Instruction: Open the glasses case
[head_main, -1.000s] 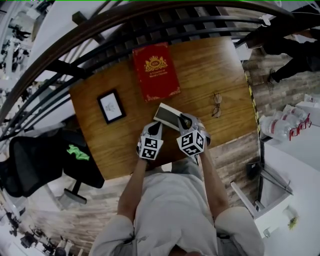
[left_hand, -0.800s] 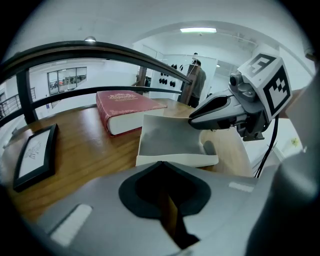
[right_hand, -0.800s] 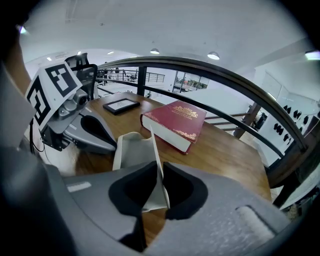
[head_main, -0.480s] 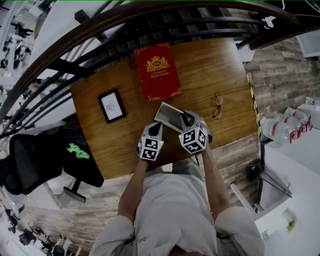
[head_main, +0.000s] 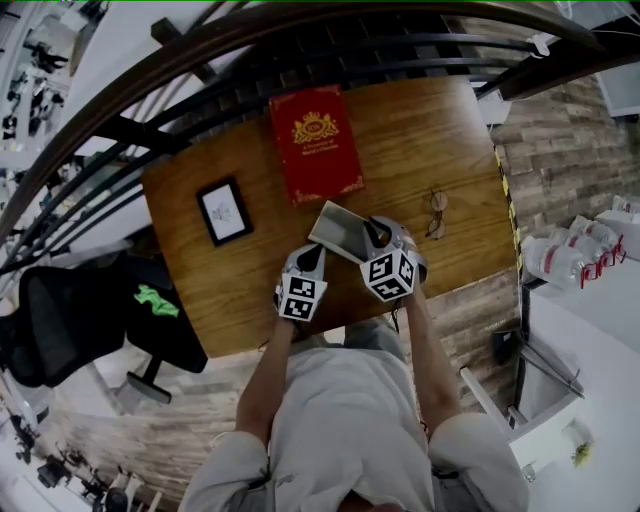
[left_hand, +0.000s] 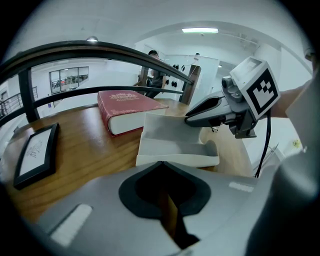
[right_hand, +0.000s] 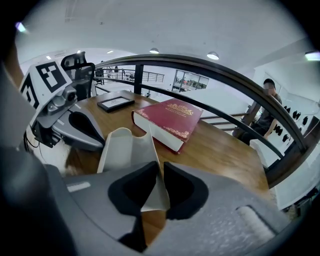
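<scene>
The white glasses case (head_main: 338, 230) lies on the wooden table (head_main: 200, 290) in front of the red book, its thin lid flap (right_hand: 152, 165) raised on edge above the tray-like base (left_hand: 175, 142). My right gripper (head_main: 372, 238) is shut on that flap, which stands pinched between the black pads (right_hand: 160, 170). My left gripper (head_main: 315, 255) is at the case's near left end. Its jaws meet at the tip (left_hand: 161, 164) with nothing visible between them, right against the base's edge. In the left gripper view, the right gripper (left_hand: 192, 117) reaches over the case from the right.
A thick red book (head_main: 313, 143) lies just behind the case. A black picture frame (head_main: 222, 212) is to the left and a pair of glasses (head_main: 434, 210) to the right. A dark curved railing (head_main: 300, 40) runs behind the table. An office chair (head_main: 70, 320) stands at the left.
My right gripper has shifted slightly rightward while holding the flap. The left gripper has stayed put. A person at the top right has left the view.
</scene>
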